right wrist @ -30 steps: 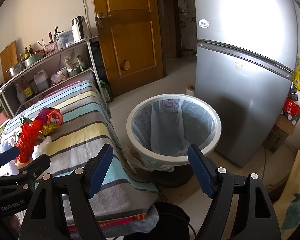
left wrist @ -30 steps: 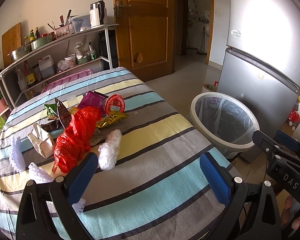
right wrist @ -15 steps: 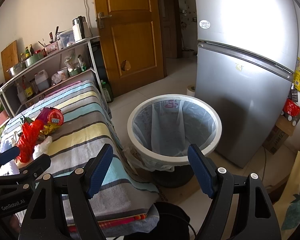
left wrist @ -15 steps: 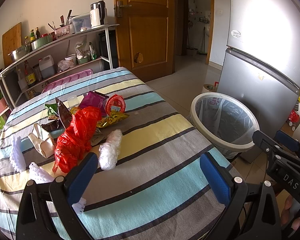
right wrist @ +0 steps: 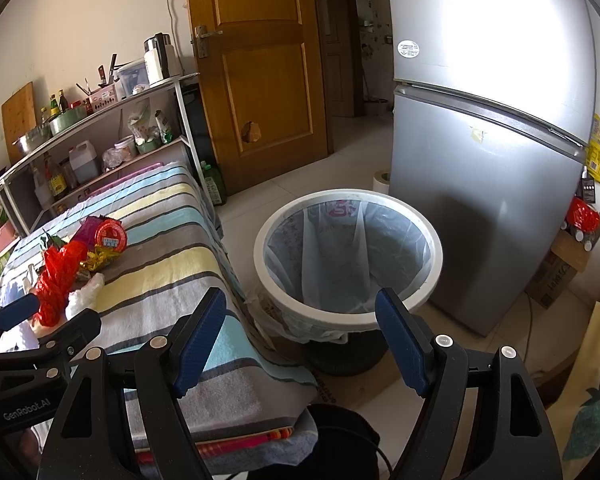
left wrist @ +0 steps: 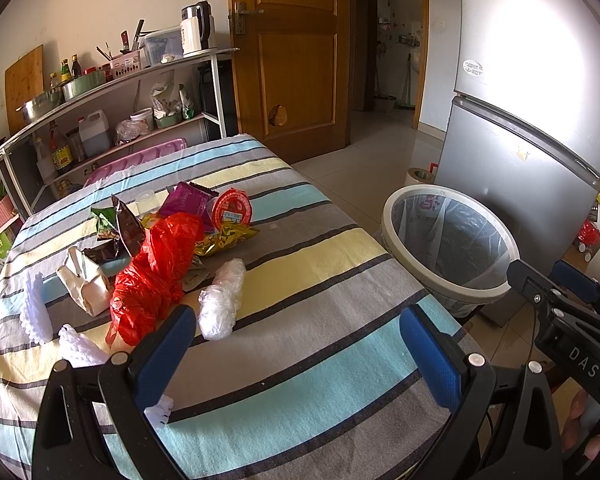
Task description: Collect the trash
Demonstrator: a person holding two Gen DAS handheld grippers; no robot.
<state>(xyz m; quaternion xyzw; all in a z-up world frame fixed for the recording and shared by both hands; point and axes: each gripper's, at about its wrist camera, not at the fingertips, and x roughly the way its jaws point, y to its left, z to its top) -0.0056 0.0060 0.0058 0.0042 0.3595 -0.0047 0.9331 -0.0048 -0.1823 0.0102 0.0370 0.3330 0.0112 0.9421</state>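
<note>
Kitchen corner, striped cloth over the table [left wrist: 324, 344], fridge and wooden door behind. Compared with the views from a second ago, almost nothing has changed — both hand-held grippers sit in the same pose, and the litter has not shifted. Judgement: collection has not begun; this reads as a pause before the first reach.

Left hand-held gripper [left wrist: 300, 344]: jaws spread wide, nothing between the pads, hovering over bare cloth. Ahead and to its left lies the trash pile — a red plastic bag [left wrist: 156, 272], a crumpled clear plastic wad [left wrist: 222, 300] nearest its left finger, a gold wrapper [left wrist: 224, 238], a red-lidded cup [left wrist: 232, 210], and white paper scraps [left wrist: 36, 308] further left.

Right hand-held gripper [right wrist: 300, 340]: also wide open and empty, aimed at the lined trash bin [right wrist: 348, 316] just ahead of it on the floor, beside the table edge. Bin liner looks empty.

Likely next: left gripper moves forward-left to the clear wad, the closest piece.
</note>
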